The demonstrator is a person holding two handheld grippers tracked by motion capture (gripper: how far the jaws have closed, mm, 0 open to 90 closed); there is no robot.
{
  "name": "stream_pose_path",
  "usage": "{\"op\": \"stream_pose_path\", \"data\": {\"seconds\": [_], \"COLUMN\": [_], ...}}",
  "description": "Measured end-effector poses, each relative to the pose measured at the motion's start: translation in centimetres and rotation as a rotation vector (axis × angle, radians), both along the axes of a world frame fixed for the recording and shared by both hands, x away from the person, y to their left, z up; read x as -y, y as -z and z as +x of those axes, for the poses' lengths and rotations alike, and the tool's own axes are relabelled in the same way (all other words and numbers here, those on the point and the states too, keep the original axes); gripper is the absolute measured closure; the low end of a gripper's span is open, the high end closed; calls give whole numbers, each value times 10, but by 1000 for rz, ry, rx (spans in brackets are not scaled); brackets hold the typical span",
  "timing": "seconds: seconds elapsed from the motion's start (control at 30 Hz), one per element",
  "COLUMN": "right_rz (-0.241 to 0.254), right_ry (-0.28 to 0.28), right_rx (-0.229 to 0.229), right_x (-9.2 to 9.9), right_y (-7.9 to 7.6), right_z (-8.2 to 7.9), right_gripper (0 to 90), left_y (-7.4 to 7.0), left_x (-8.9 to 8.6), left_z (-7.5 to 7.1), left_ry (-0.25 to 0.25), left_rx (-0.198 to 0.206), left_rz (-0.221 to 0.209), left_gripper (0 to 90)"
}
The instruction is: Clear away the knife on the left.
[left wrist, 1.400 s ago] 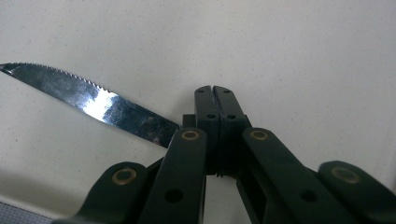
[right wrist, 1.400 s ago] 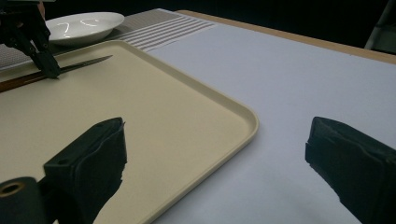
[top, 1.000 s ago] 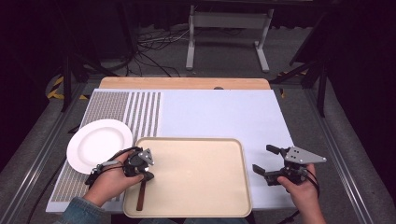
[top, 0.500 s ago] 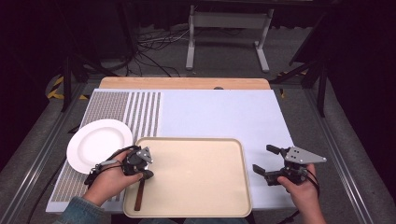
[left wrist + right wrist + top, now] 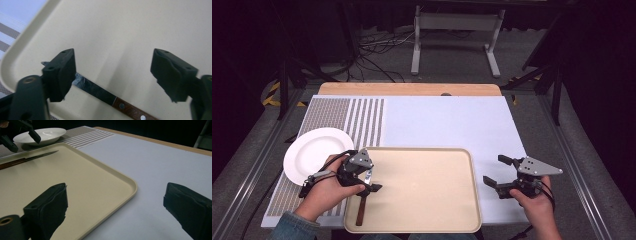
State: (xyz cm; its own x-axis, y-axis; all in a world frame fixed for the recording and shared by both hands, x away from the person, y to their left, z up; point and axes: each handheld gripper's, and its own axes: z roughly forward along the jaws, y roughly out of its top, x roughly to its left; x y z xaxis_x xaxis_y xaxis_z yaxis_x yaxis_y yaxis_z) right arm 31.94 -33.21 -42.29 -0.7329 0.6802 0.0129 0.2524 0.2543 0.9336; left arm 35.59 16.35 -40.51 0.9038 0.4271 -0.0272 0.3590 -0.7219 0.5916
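A white-topped table with a striped mat [image 5: 447,120] carries a beige plastic tray [image 5: 427,185] and a round white plate [image 5: 312,152]. On the tray's left edge lies a wooden-handled steel knife [image 5: 100,91], just released as the left gripper [image 5: 362,175] spread its jaws above the blade; the right gripper [image 5: 502,175] waits wide open. Lifting carelessly could nudge the blade askew. No lettering is legible.

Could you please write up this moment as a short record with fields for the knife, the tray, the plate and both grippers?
knife: lies flat in the tray, near its left edge
tray: beige, on the table
plate: white, left of the tray
left gripper: jaws just opened, above the knife blade, nothing gripped
right gripper: open, right of the tray, nothing between the jaws
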Motion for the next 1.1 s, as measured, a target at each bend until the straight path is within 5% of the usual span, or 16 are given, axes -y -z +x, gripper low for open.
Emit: {"op": "stream_pose_path", "data": {"seconds": [0.6, 1.1], "right_rz": [20, 23], "right_ry": [12, 7], "right_rx": [22, 25], "right_x": [2, 1], "right_y": [-2, -2], "right_z": [-3, -3], "right_gripper": [42, 41], "left_y": [-14, -2], "left_x": [-37, -77], "left_z": [-14, -27], "left_ry": [-82, -139], "left_rx": [137, 268], "left_rz": [-199, -365], "left_gripper": [90, 63]}}
